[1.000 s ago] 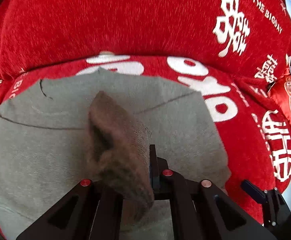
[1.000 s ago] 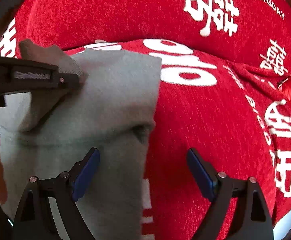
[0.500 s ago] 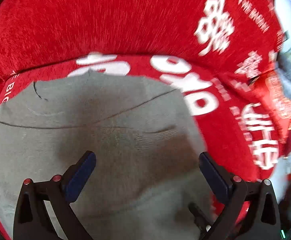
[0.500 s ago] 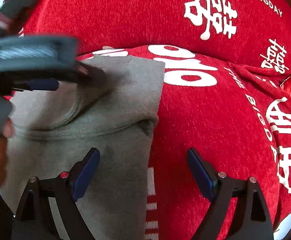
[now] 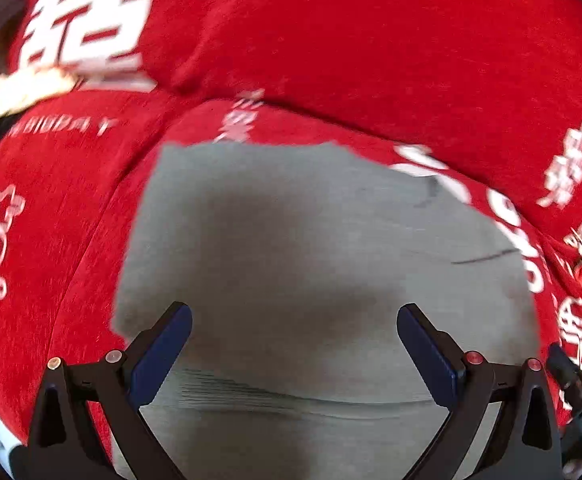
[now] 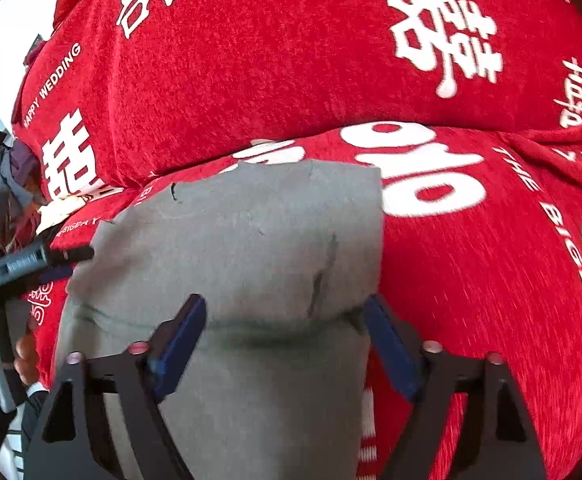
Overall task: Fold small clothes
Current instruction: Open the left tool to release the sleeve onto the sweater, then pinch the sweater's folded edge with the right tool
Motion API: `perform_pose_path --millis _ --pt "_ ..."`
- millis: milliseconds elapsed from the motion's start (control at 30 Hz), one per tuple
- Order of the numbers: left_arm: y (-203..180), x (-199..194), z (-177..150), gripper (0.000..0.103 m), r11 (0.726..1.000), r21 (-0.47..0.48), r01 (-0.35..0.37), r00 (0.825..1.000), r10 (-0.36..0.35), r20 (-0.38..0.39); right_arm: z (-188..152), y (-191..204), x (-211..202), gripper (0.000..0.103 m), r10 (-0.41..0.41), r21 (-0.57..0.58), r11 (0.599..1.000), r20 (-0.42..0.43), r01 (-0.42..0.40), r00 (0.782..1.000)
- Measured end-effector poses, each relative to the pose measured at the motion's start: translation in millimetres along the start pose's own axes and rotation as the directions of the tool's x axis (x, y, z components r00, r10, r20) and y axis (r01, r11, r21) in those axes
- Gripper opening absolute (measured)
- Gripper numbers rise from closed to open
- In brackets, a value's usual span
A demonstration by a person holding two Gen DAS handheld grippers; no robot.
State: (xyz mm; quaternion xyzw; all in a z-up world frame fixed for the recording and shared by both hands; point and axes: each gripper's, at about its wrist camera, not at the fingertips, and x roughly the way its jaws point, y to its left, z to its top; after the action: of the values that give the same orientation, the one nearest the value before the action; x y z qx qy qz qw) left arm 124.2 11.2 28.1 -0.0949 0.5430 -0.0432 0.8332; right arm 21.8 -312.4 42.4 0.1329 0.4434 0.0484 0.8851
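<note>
The left claw [image 5: 294, 330], which pinched a raised fold of the grey garment [image 5: 311, 240] a second ago, is now released, wide and empty, and has shifted toward the garment's left edge. The garment lies flat on the red sofa cover [image 5: 371, 60]. The right claw [image 6: 285, 324] is closing around a fold ridge, not yet pressing; the next fold can begin.

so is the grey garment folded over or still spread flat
Folded over, at least partly: the grey garment has an upper layer ending in a rounded fold edge, over another layer, on the red cover.
</note>
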Motion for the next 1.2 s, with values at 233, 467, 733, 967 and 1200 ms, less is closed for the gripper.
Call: perform_pose_path --millis 233,467,733,967,1200 --pt "-10.8 22.9 -22.7 0.103 0.983 0.15 -0.107 0.994 0.108 0.005 23.3 0.4 62.7 0.07 -0.086 -0.065 0.995 -0.128 0.079 0.988" --pt "-6.5 9.7 -15.2 0.103 0.984 0.154 -0.085 0.996 0.078 0.054 36.9 23.3 51.9 0.009 -0.098 -0.174 0.981 -0.099 0.08 0.99" --pt "-6.7 19.8 -22.2 0.103 0.977 0.193 -0.095 0.995 0.086 0.054 37.3 2.5 48.7 0.028 -0.081 -0.091 0.993 -0.114 0.071 0.99" --pt "-7.6 20.7 -22.6 0.103 0.978 0.183 -0.103 0.994 0.094 0.06 33.9 -11.8 55.0 0.029 -0.067 -0.026 0.998 -0.135 0.064 0.989" --pt "-5.9 2.7 -10.8 0.103 0.991 0.127 -0.037 0.998 0.031 0.052 41.0 9.8 44.8 0.009 -0.09 -0.114 0.99 -0.089 0.079 0.992"
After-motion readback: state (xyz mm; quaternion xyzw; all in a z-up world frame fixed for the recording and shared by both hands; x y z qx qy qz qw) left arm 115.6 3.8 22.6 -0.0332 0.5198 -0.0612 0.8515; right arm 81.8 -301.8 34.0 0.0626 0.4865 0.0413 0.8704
